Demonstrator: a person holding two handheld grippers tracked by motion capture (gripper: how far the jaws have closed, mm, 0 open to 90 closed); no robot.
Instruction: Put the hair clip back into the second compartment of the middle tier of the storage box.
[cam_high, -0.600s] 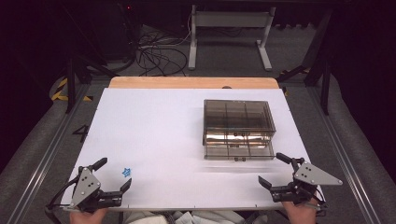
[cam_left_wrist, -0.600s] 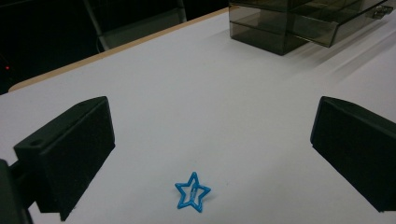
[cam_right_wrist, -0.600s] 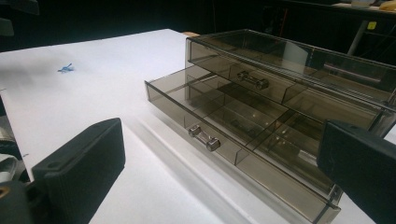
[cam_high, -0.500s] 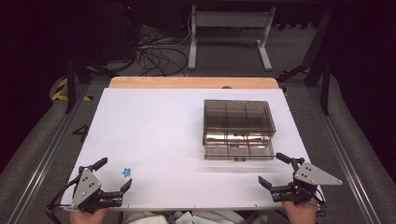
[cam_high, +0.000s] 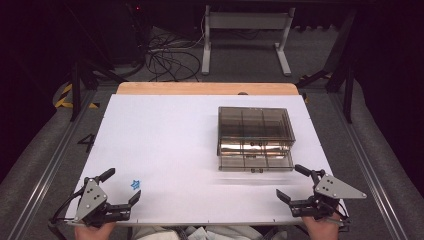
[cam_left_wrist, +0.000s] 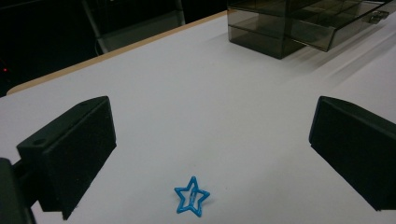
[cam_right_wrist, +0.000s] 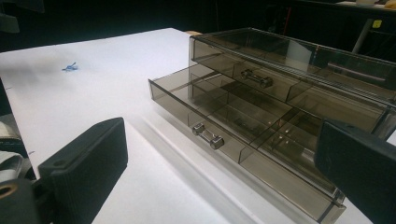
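A small blue star-shaped clip (cam_high: 135, 185) (cam_left_wrist: 191, 201) (cam_right_wrist: 69, 67) lies on the white table near its front left. My left gripper (cam_high: 121, 187) (cam_left_wrist: 212, 158) stands open just in front of it, jaws wide on either side of the clip, not touching it. A smoky transparent drawer box (cam_high: 254, 138) (cam_left_wrist: 299, 23) (cam_right_wrist: 299, 65) sits at the table's right, its lower drawer (cam_high: 255, 163) (cam_right_wrist: 233, 126) pulled partly out, showing empty compartments. My right gripper (cam_high: 295, 182) (cam_right_wrist: 219, 186) is open near the front right edge, just short of the drawer's front.
The white table (cam_high: 170, 140) has a wooden strip (cam_high: 205, 88) along its far edge. Beyond it are a desk frame and cables (cam_high: 165, 55) on a dark floor. Metal rails (cam_high: 45, 165) run beside the table.
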